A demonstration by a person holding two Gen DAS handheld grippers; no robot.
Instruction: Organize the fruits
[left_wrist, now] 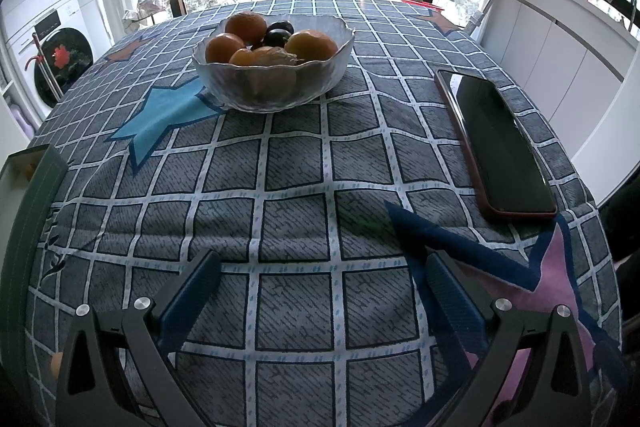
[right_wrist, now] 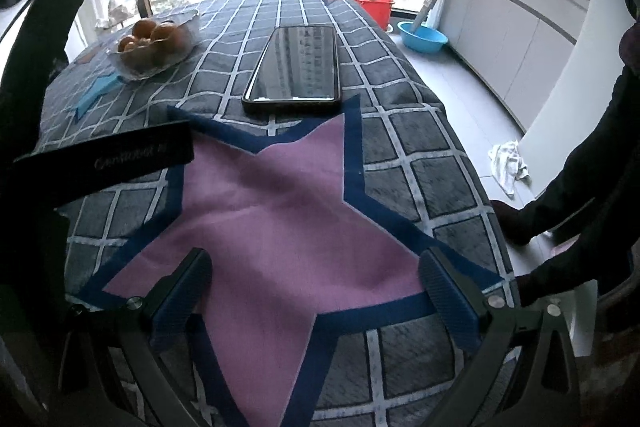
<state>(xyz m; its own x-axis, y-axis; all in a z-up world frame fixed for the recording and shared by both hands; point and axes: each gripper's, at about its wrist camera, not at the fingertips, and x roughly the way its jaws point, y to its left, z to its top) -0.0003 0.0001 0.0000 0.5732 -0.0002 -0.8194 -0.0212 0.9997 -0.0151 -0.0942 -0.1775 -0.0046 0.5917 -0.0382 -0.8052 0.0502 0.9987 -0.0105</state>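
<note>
The fruits are seen gathered in a glass bowl standing toward the far side of the bench, which is covered by a checked cloth with star patches. Several oranges and two dark plums are piled inside it, along with a smaller pale item that cannot be identified. No loose fruit is visible on the cloth itself, so the sorting is judged either finished or not yet begun (a small orange shape at the lower left edge of the left wrist view may be a stray fruit, but this cannot be confirmed). The left gripper is held low over the near part of the bench, well apart from the bowl, its jaws spread wide with nothing between them. The right gripper hovers over the pink star patch, its jaws likewise spread and empty. A phone lies flat between the pink star and the bowl, touched by neither gripper.
</note>
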